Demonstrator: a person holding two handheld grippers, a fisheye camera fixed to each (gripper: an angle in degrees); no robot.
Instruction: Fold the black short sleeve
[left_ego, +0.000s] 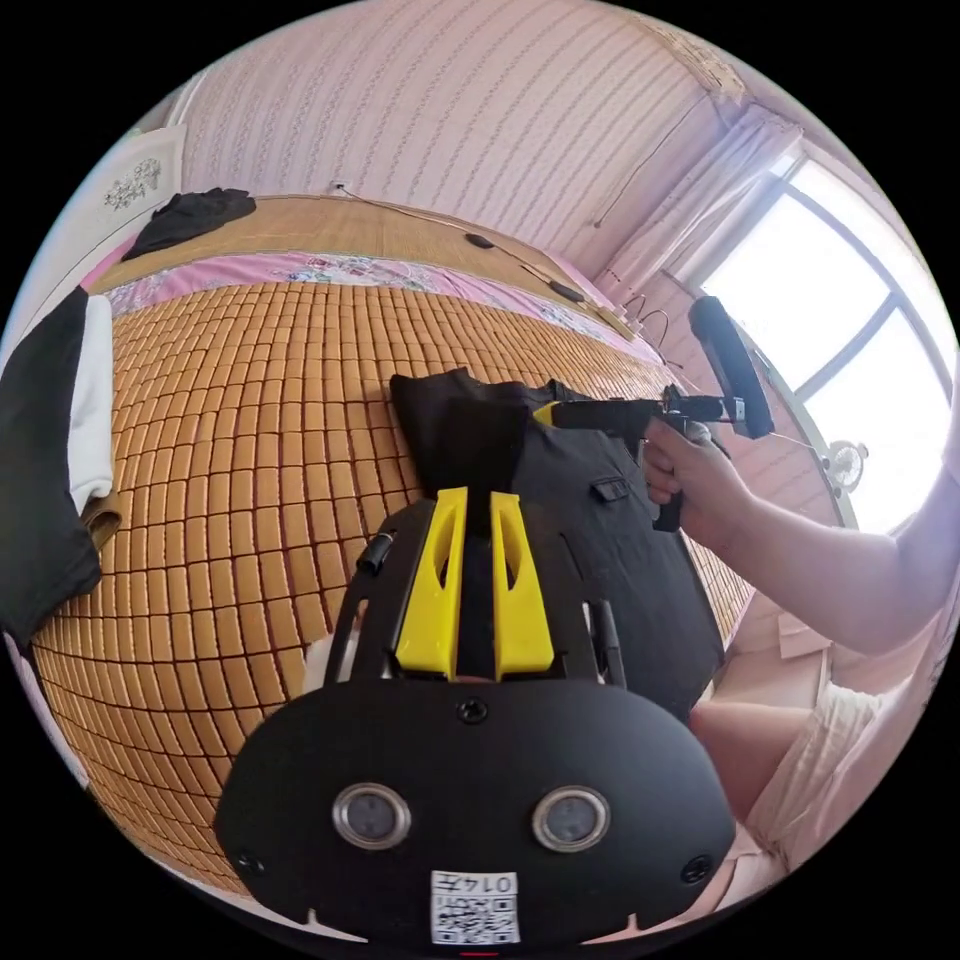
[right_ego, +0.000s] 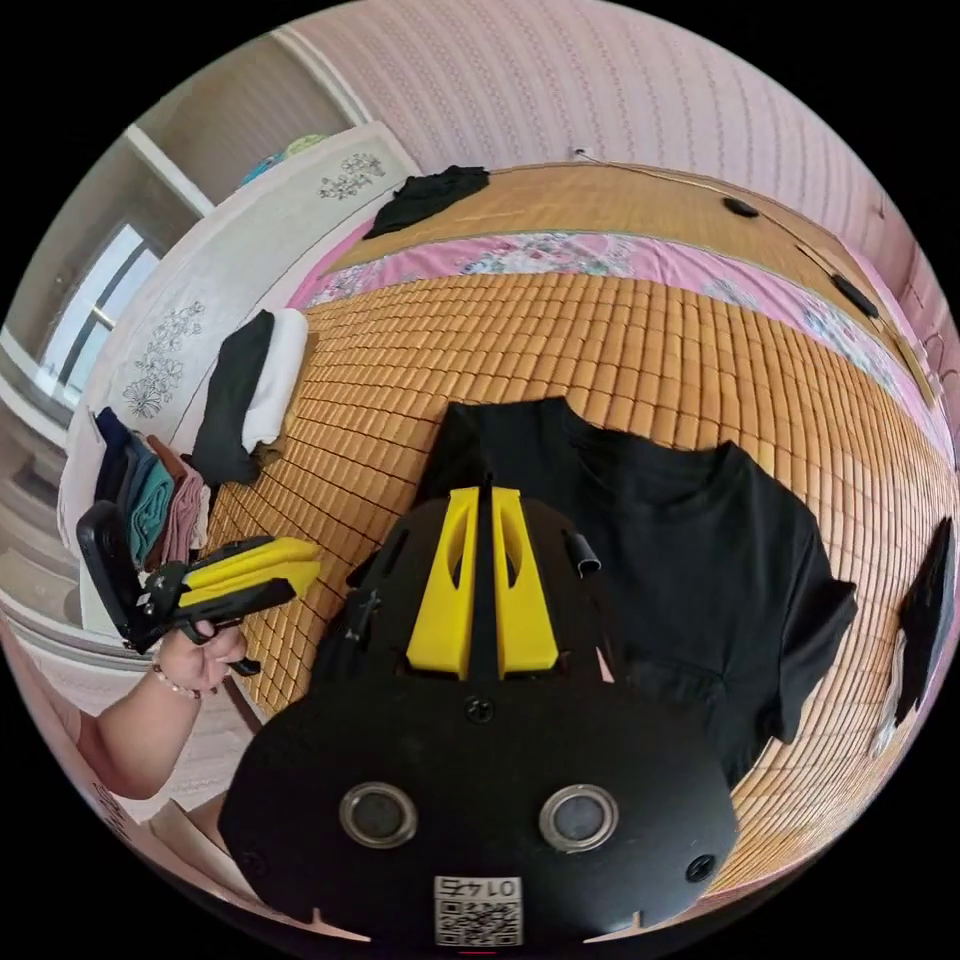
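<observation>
Evidently limp, light cloth: the black short sleeve (right_ego: 690, 590) lies near the bamboo mat's (right_ego: 620, 340) near edge. Left gripper (left_ego: 478, 520) pinches its fabric; right gripper (right_ego: 484, 510) looks closed on cloth too. Best hold: hems, sleeve edges.

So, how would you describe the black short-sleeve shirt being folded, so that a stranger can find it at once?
Look at the bamboo mat that covers the bed. The black short-sleeve shirt lies spread flat on its near part, one sleeve pointing toward the mat's edge. The crumpled black garment lies far away by the headboard, and the black and white stack is folded at the side.
</observation>
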